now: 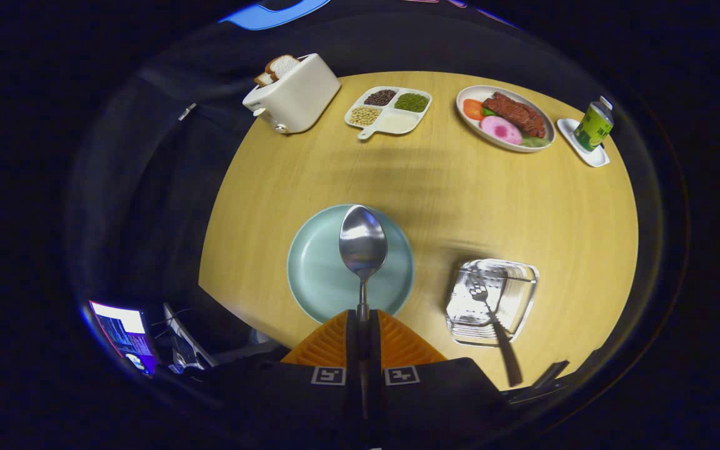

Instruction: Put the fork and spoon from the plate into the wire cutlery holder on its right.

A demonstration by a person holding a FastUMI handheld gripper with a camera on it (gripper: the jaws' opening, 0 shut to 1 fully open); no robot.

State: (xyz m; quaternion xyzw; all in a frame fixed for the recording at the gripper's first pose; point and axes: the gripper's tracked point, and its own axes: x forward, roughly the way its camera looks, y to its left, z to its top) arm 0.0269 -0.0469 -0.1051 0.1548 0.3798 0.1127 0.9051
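Far off to the left of the fingers, low beside the table (272,206), a lit screen (124,334) glows, cut off by the view's curve, with a tangle of dim gear next to it that is too dark to make out. Well beyond the fingers and to their left stands a white toaster (294,94) with two bread slices (275,69) poking out of its slots. Right of it, still far ahead, sits a divided tray (390,110) of beans and grains in four wells.

Just ahead of the fingers lies the pale green plate (316,275). The gripper (363,322) is clenched on the spoon (363,247): both fingers press on its thin handle, and the bowl stands out ahead of them over the plate. The rest of the handle runs back between the fingers and is hidden there.

Ahead and to the right, far off, an oval dish (504,119) carries meat, tomato and a pink slice. Nearer, just right of the fingers, the wire cutlery holder (491,300) looks smeared and glassy, its wires hard to separate. The fork (491,312) stands in it, tines toward the far side, handle slanting back toward the table edge. Farthest right, a green carton (594,125) rests on a small white saucer (585,147).
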